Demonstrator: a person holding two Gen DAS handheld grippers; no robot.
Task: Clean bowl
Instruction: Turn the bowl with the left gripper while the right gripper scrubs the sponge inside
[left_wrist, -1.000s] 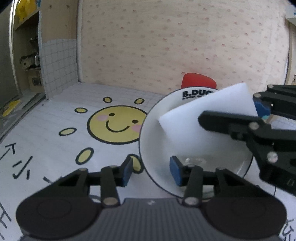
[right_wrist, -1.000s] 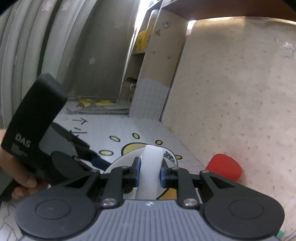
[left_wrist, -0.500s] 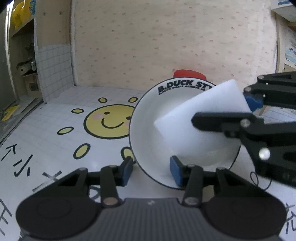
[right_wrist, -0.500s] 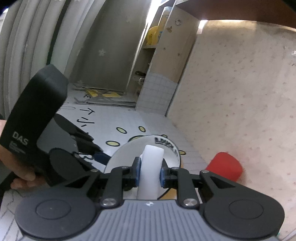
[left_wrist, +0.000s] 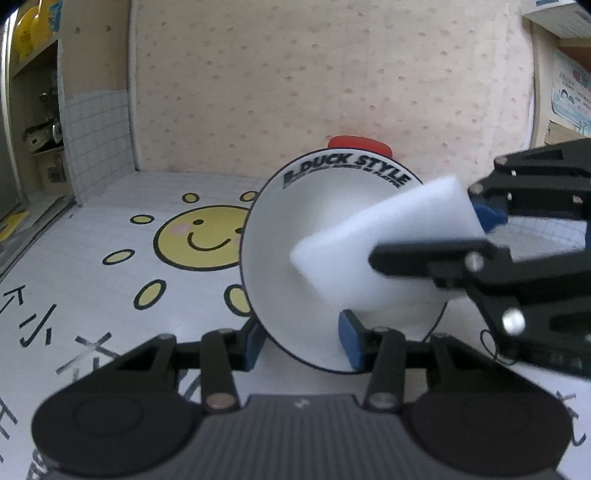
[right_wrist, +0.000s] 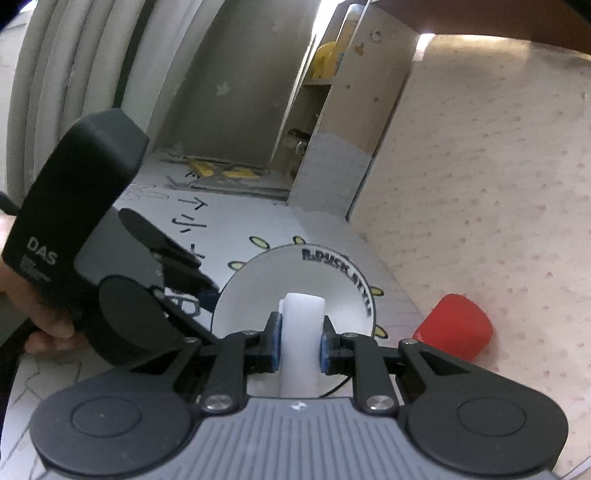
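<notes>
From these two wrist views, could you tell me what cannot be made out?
- Bowl floor: sponge covers it, both views.
- Whether the sponge touches the bowl: unclear.
- Red object: mostly behind the rim in the left view, unidentifiable in the right.
- Rim lettering: blurred, right view.

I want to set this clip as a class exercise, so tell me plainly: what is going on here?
A person is cleaning a bowl with two hand-held grippers. The left gripper grips the near rim of the white bowl, holding it tilted with its opening toward the cameras, above the sun-print table mat. The right gripper is shut on a white sponge and pushes its end into the bowl's inside. A red cup lies on its side behind, by the wall.
</notes>
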